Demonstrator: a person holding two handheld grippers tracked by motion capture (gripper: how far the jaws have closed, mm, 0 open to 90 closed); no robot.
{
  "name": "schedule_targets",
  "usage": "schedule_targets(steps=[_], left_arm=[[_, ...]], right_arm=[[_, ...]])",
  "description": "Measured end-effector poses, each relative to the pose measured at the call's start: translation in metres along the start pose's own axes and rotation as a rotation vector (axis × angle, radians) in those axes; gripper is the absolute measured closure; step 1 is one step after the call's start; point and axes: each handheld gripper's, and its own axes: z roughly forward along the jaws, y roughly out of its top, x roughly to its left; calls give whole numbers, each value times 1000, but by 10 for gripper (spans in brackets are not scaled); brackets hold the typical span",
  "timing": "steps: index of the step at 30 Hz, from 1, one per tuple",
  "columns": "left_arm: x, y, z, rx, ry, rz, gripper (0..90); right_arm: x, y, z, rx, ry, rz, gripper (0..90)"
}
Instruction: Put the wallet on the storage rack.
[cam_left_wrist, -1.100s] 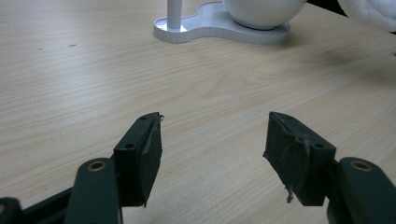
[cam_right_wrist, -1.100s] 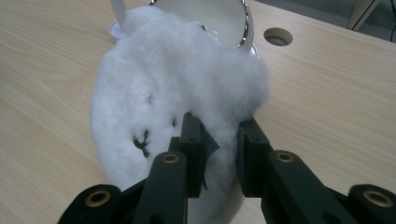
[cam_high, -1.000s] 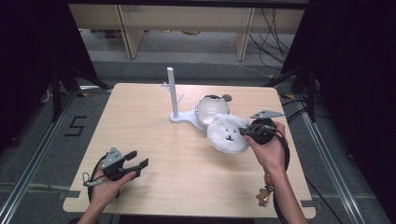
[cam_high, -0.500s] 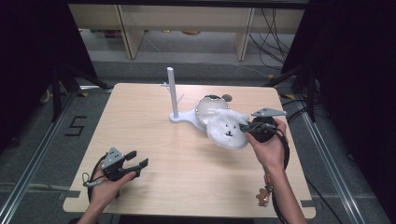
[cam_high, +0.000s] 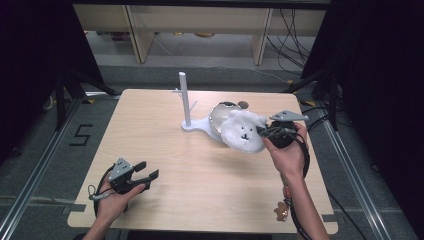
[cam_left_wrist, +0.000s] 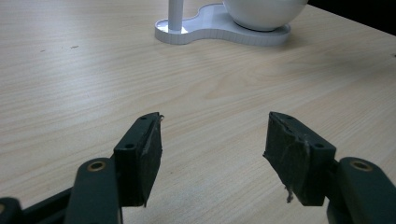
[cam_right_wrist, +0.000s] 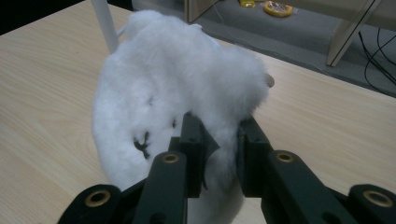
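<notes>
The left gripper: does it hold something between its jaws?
No, the left gripper has its jaws wide apart, with bare wooden table between them.

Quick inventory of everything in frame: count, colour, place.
Fluffy cover with a face: 1, white, right of table centre, pinched at its edge.
Stand with upright post: 1, white, table centre-back.
Bowl-shaped dome: 1, white, on the stand's base behind the cover.
Table: 1, light wood.
Shelving: pale, beyond the table.
Left hand-held gripper: 1, black, near-left, jaws open, nothing between them.
Right hand-held gripper: 1, black, shut on the cover.
</notes>
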Motion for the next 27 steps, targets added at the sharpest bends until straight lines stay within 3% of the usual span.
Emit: schedule_targets(steps=[1,3,6,7,9,12,13,17,18,23,26,27], left_arm=[[0,0,0,-1,0,0,357],[0,0,0,-3,1,-1,358],[0,0,0,-7,-1,-2,357],[0,0,0,-7,0,-2,358],[0,0,0,-8,-1,-2,358],[0,0,0,-9,-2,-4,358],[0,0,0,-10,-2,-3,358],[1,0,-1,-15,-7,-5,358],[1,0,-1,-15,-7,-5,358],[1,0,-1,-16,-5,-7,358],[1,0,-2,-13,2,-7,358],[1,0,-2,-13,3,-6,358]], right_arm=[[-2,1,1,-14,-3,-25,765],[0,2,2,-31,-17,-5,765],[-2,7,2,-27,-12,-32,765],[-1,8,2,-19,-9,-12,765],[-2,9,4,-42,-13,-24,765],[-2,11,5,-27,-3,-13,765],[-4,11,6,-35,-10,-40,765],[-2,12,8,-43,-11,-25,765],[0,13,8,-38,-8,-3,765],[-2,16,11,-46,-5,-24,765],[-1,17,11,-43,-11,0,765],[-3,18,12,-51,-6,-25,765]])
